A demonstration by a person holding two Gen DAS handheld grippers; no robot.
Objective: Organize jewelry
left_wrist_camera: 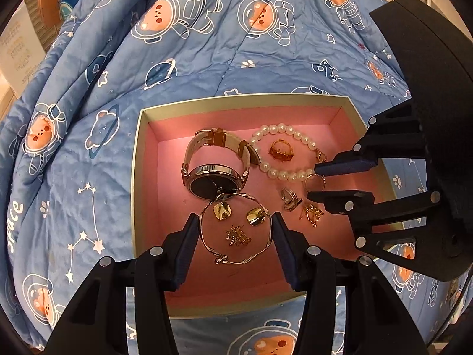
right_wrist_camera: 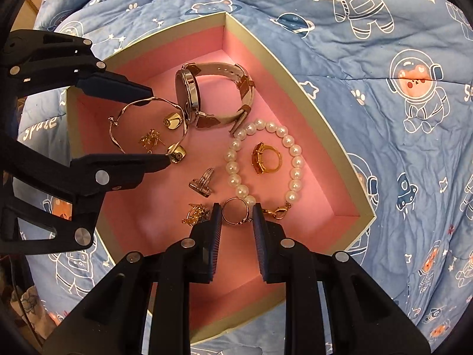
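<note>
Both grippers reach into the pink-lined box: the left gripper stands spread around the silver bangle, the right gripper nearly closed beside a small ring.

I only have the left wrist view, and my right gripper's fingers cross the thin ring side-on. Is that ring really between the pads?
Observer: Yes. Seen from the right wrist, the thin ring stands upright between the right gripper pads; whether they press it I cannot tell.
Operator: Anything close outside those fingers?
Observer: The pearl bracelet's gold clasp lies right beside one finger.
Operator: And my left gripper's tips?
Observer: The left gripper straddles the bangle, jaws open; one tip sits against a gold stud earring.
</note>
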